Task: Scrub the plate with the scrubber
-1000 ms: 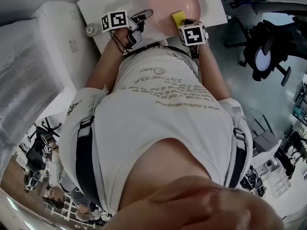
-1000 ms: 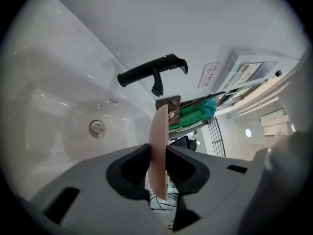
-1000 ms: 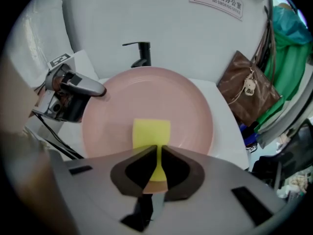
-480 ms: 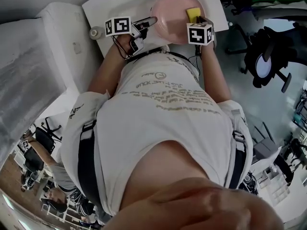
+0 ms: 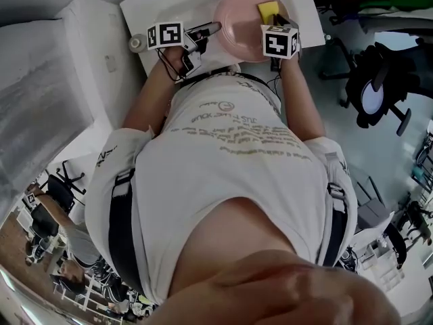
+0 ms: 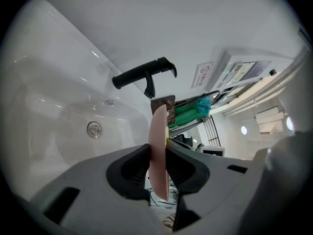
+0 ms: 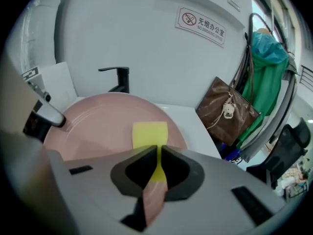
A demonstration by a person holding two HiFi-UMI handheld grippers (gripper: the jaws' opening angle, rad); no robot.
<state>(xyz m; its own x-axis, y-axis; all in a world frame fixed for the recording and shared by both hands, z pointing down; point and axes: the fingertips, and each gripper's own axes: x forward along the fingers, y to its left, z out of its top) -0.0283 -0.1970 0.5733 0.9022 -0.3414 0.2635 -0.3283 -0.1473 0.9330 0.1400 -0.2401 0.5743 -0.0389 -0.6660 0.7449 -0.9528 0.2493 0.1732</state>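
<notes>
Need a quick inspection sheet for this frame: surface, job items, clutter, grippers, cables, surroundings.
Surface: white sink counter, black faucet at the back.
Job's things: pink plate over the sink; yellow scrubber pressed on the plate's face near the right rim.
Clutter: small round white item at the counter's left edge, too small to tell what.
Grippers: left gripper shut on the plate's rim; right gripper shut on the scrubber.
Cables: black wires looped below the left gripper.
Surroundings: brown bag and green garment hanging at right; wall sign; office chair on the floor.
</notes>
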